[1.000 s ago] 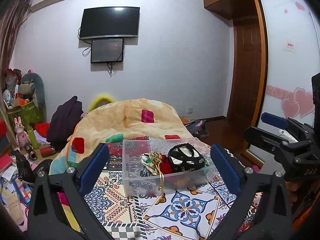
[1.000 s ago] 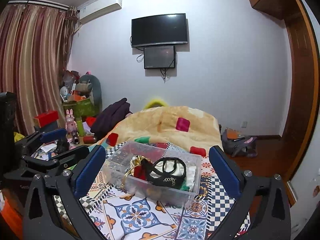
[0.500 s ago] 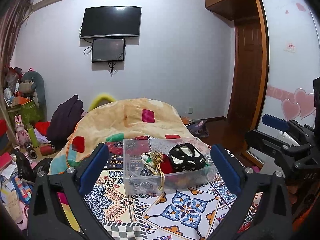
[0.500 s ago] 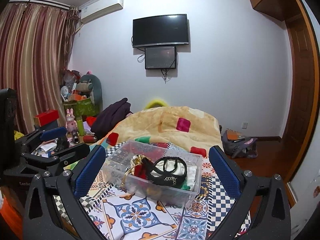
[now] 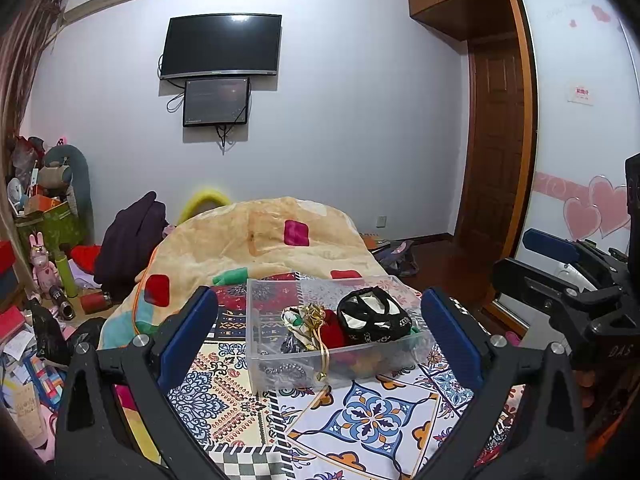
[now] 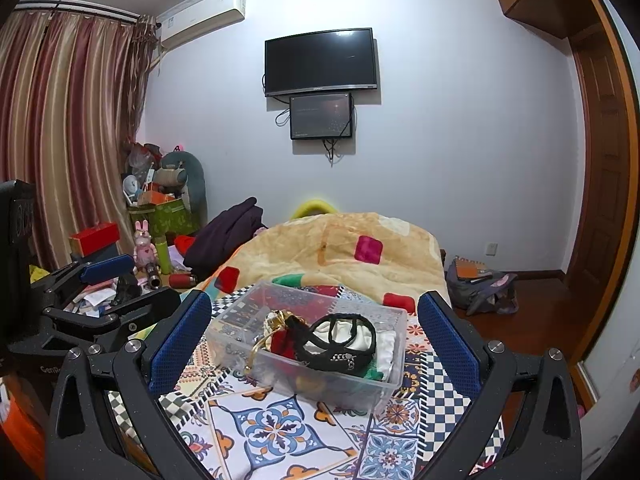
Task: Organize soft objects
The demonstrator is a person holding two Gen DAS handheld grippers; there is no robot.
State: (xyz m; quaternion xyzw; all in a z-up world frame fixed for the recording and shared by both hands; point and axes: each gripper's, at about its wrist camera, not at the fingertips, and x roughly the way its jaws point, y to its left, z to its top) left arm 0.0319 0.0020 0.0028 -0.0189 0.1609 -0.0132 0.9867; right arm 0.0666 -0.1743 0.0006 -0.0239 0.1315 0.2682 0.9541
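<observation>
The bin sits on the patterned cover in front of you, framed between the fingers of both tools. It is clear plastic and open at the top. Inside, a black garment lies on something white toward the right, a red item is beside it near the middle, and a gold ribbon trails over the near wall. The bin's left part looks mostly bare, with a dark beaded piece low against the near wall.

Your left gripper hangs above the cover with its blue pads spread wide, holding nothing; the bin lies beyond them, untouched. Your right gripper is likewise spread wide and holds nothing, with the bin between and beyond its pads. In the left view the right gripper shows at the right edge, well apart from the bin; in the right view the left gripper shows at the left edge.

Just beyond the bin a tan blanket with red squares is heaped on the bed. A dark coat lies to its left, and a TV hangs on the far wall.
</observation>
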